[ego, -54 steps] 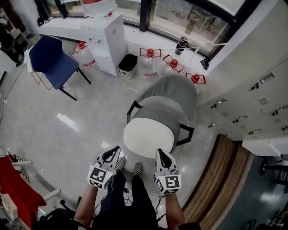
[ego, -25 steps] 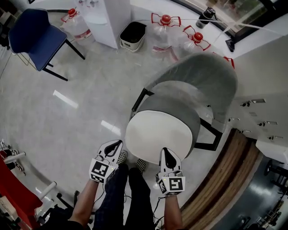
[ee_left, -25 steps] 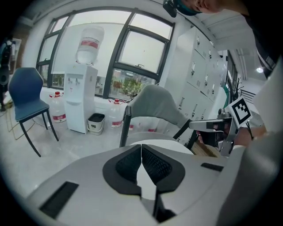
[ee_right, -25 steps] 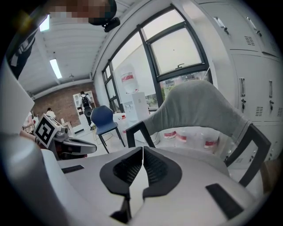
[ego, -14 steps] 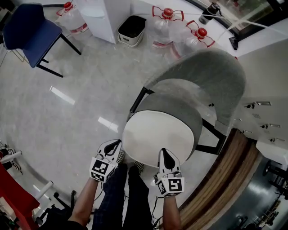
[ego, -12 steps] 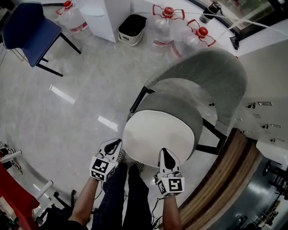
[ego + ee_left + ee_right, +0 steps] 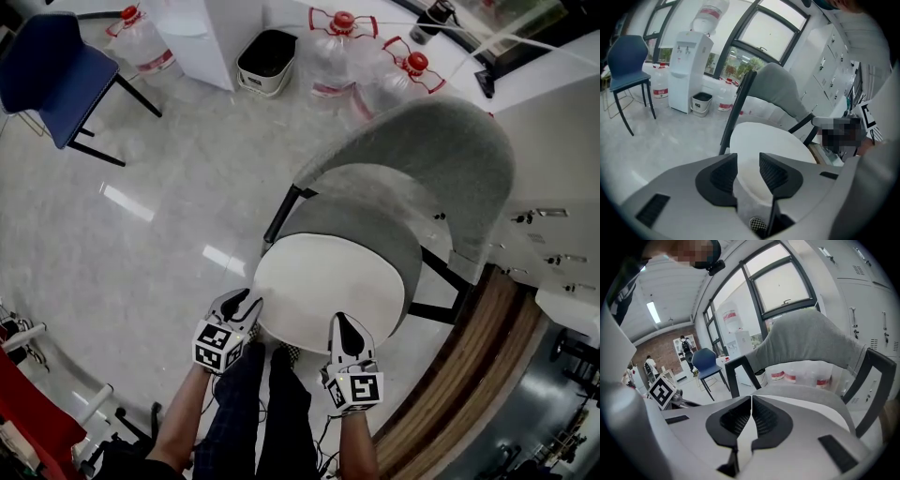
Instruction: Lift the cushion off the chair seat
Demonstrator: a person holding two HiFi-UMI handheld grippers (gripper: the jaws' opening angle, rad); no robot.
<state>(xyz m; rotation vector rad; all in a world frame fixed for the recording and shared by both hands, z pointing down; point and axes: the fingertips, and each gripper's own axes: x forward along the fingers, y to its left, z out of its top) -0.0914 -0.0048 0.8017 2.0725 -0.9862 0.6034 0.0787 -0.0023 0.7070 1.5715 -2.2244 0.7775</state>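
A round white cushion [image 7: 328, 286] lies on the seat of a grey upholstered chair [image 7: 422, 159] with black legs. My left gripper [image 7: 246, 302] sits at the cushion's near-left edge. Its jaws have just been opening. In the left gripper view the left gripper [image 7: 748, 169] stands open, and the cushion [image 7: 764, 140] shows in the gap without the pads pressing on it. My right gripper [image 7: 339, 322] hovers at the cushion's near-right edge. In the right gripper view the right gripper [image 7: 751, 416] is shut with nothing between its pads, facing the chair's backrest [image 7: 811, 341].
The person's legs [image 7: 253, 403] stand just before the chair. A blue chair [image 7: 47, 66], a white water dispenser [image 7: 202, 28], a black bin [image 7: 262, 56] and water bottles [image 7: 333, 47] stand beyond. Lockers [image 7: 553, 216] line the right side.
My left gripper has sunk toward the cushion's near-left edge and its jaws have parted. The right gripper has dropped slightly and stays shut.
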